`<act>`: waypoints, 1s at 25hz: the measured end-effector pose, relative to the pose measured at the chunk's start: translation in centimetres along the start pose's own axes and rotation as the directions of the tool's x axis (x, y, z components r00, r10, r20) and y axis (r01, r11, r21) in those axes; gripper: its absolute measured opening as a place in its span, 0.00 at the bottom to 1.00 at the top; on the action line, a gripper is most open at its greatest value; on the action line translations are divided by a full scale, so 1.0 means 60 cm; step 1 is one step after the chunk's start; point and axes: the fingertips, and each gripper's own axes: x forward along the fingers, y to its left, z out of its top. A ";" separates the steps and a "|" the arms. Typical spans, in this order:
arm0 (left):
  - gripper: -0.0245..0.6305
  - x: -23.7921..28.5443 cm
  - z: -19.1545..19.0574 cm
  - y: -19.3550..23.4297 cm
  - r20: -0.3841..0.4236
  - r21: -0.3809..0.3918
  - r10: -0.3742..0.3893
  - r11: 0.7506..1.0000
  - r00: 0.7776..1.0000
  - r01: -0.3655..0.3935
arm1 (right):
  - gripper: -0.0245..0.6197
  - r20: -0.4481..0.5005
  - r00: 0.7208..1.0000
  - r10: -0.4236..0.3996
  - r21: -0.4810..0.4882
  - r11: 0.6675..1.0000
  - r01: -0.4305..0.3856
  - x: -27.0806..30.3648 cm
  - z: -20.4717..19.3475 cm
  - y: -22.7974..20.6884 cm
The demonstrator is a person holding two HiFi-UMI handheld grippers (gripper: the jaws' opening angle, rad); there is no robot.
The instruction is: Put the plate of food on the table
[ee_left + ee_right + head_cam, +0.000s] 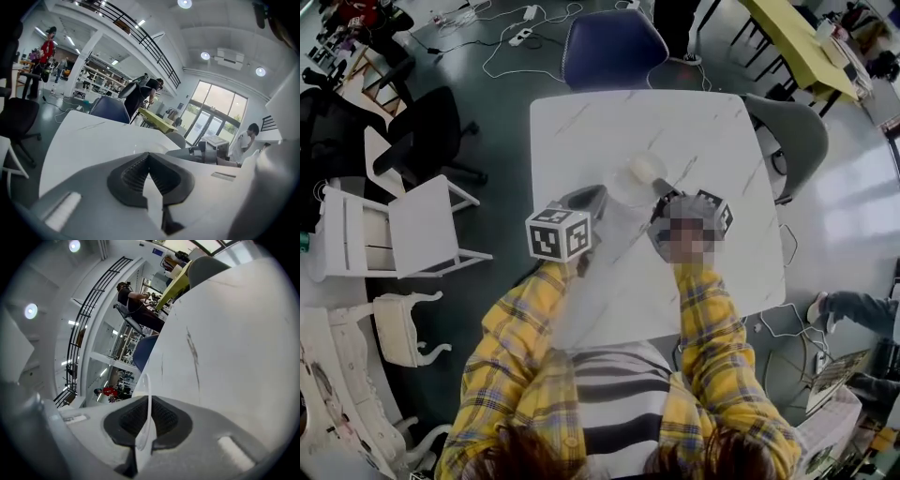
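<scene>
I am holding the clear plate (628,202) of pale food (645,171) over the white table (581,131), left gripper (602,195) closing on one rim; right gripper (661,199) pinching the opposite rim, jaws nearly together

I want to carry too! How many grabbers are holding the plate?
2. The left gripper pinches the plate at its left rim, and the right gripper pinches its right rim. None seems hidden.
</scene>
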 end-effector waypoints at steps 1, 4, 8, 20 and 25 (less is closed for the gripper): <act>0.02 -0.001 -0.001 0.010 -0.004 -0.003 0.005 1.000 1.000 -0.005 | 0.06 0.003 1.000 0.006 0.014 1.000 -0.006 0.010 -0.004 0.001; 0.02 -0.002 0.005 0.031 -0.002 -0.009 0.013 1.000 1.000 -0.013 | 0.06 0.013 1.000 0.018 0.067 0.998 -0.019 0.041 -0.013 -0.002; 0.02 -0.004 0.014 0.045 0.004 0.008 0.018 1.000 1.000 -0.019 | 0.06 0.025 0.999 0.021 0.071 0.997 -0.023 0.070 -0.025 -0.003; 0.02 -0.006 0.002 0.086 -0.009 -0.022 0.035 0.999 0.999 -0.035 | 0.05 0.071 0.997 0.027 0.037 0.999 -0.030 0.130 -0.057 0.010; 0.02 -0.002 0.006 0.094 -0.004 -0.028 0.040 0.999 0.999 -0.040 | 0.06 0.024 1.000 0.011 -0.118 0.993 -0.008 0.170 -0.060 0.059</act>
